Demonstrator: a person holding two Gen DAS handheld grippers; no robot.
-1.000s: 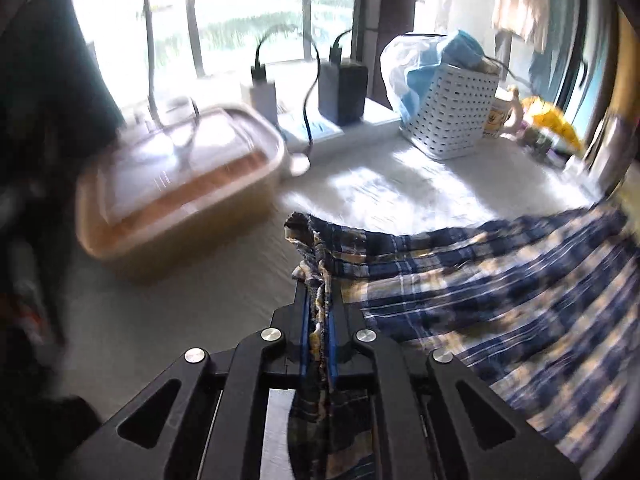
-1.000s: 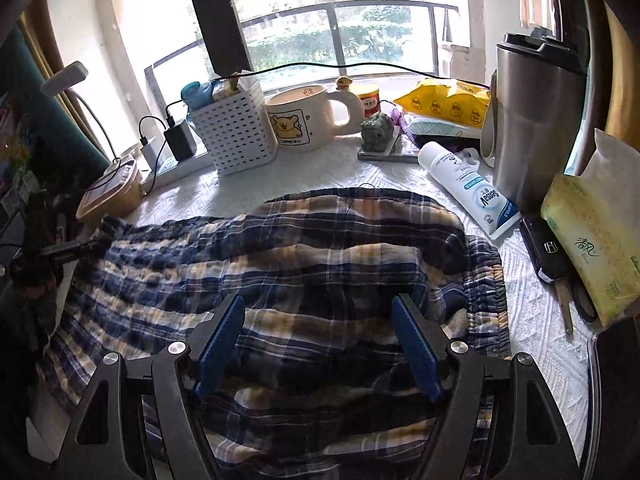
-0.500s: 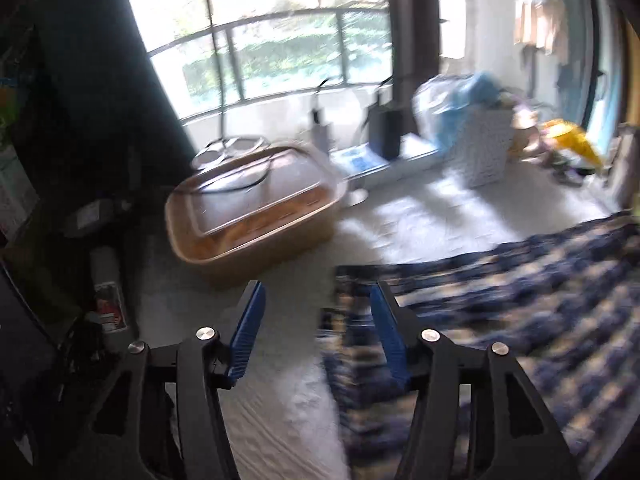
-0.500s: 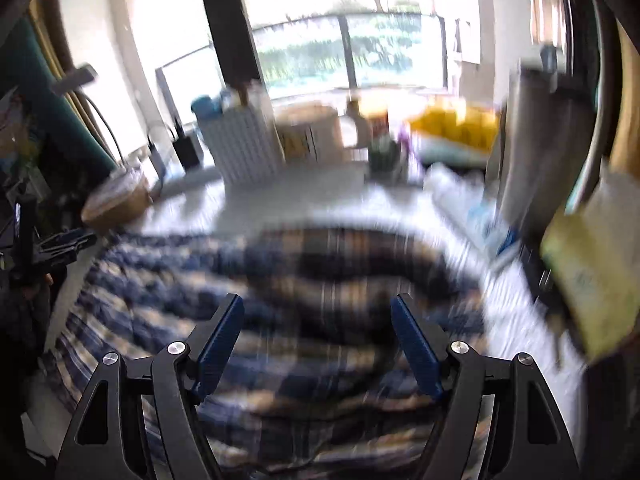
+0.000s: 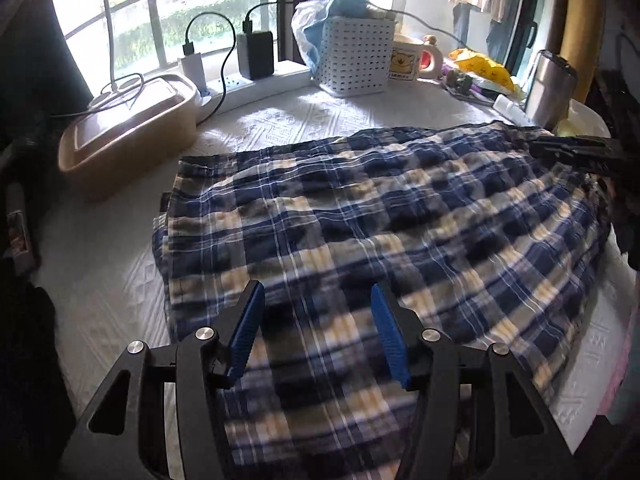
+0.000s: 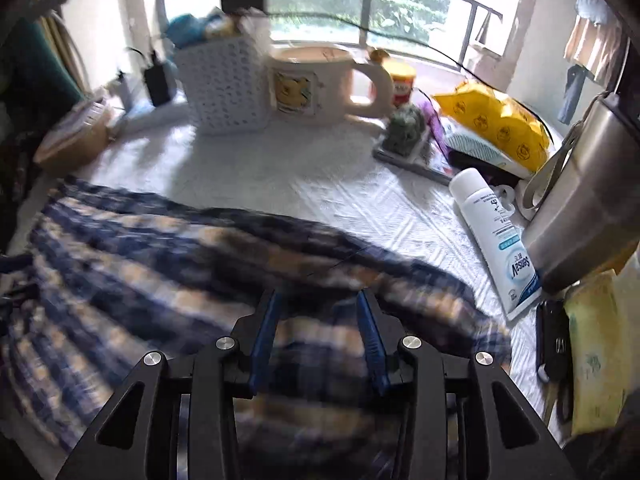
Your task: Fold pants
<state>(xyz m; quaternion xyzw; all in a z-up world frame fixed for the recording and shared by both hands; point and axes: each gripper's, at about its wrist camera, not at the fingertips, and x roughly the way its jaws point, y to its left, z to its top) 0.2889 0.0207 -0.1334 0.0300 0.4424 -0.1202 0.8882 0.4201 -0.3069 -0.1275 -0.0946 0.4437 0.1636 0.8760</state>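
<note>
The blue, white and yellow plaid pants (image 5: 360, 220) lie spread flat on the white textured tablecloth (image 5: 320, 120). My left gripper (image 5: 316, 320) hovers open just over the near left part of the cloth, with nothing between its blue pads (image 5: 248, 320). In the right wrist view the pants (image 6: 140, 248) look blurred. My right gripper (image 6: 318, 320) is over their far right edge, its jaws closing with a raised fold of cloth between the pads, which still stand apart. The right gripper (image 5: 580, 152) also shows at the far right of the left wrist view.
A tan lidded box (image 5: 128, 128) and a power strip with chargers (image 5: 256, 76) stand at the back left. Behind the pants are a white perforated basket (image 6: 224, 84) and a mug (image 6: 312, 84). A white tube (image 6: 496, 236), a steel tumbler (image 6: 588, 200) and a tissue pack (image 6: 596, 360) crowd the right.
The left gripper let go of the pants' hem, opened and swung right over the cloth. The right gripper shifted towards the pants' far right edge and its jaws narrowed.
</note>
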